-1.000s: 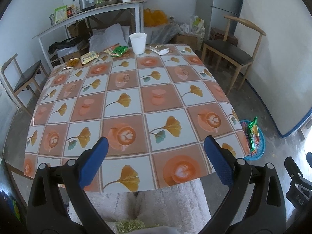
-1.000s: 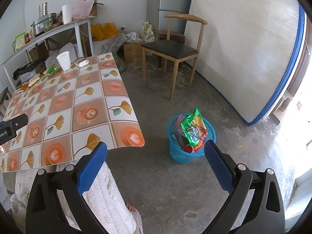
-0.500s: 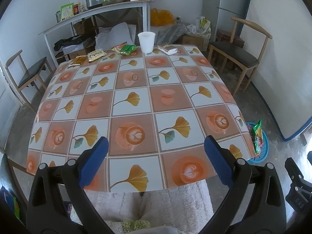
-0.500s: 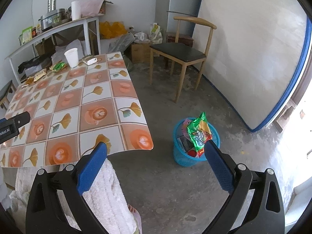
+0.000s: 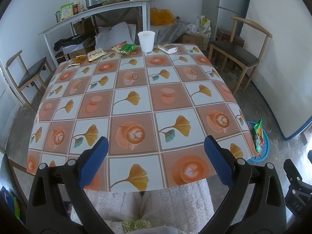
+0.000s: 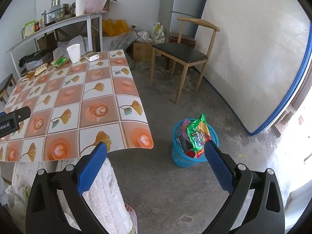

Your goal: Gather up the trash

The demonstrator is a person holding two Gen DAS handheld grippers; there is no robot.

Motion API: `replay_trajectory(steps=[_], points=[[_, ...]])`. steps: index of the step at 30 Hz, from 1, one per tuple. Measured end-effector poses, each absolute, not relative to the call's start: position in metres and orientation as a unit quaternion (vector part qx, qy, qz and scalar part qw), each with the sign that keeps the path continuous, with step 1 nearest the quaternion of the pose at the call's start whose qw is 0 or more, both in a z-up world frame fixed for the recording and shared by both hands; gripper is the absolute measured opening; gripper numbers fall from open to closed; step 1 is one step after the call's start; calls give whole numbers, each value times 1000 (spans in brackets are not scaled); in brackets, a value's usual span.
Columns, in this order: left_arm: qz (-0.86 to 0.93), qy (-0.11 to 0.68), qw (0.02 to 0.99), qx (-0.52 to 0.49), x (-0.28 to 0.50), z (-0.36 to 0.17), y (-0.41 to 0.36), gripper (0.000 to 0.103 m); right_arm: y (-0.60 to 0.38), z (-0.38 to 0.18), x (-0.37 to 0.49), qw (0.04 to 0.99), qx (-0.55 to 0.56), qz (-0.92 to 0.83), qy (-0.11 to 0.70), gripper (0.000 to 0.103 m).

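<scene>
Black clamp-style arms, silver rivets, blue textured fingers (image 5: pixel 93 161); fluffy white trousers (image 6: pixel 105 195).

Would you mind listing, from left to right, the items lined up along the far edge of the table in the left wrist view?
Orange packet → yellow snack packet → green wrapper → white paper cup → white wrapped packet.
</scene>
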State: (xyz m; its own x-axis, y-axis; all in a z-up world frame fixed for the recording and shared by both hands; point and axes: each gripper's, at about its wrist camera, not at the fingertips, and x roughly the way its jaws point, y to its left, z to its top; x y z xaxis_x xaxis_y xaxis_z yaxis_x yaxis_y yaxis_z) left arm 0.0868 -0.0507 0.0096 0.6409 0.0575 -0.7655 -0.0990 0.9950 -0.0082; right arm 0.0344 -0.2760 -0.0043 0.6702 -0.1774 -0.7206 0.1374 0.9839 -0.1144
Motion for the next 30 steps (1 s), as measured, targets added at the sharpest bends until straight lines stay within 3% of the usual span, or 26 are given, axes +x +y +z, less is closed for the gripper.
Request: replay_trajectory(steps=[30], points=[[43,423,905,-25,87,9,-50,95,-274,-5,36,913,-31,-82,399,97]])
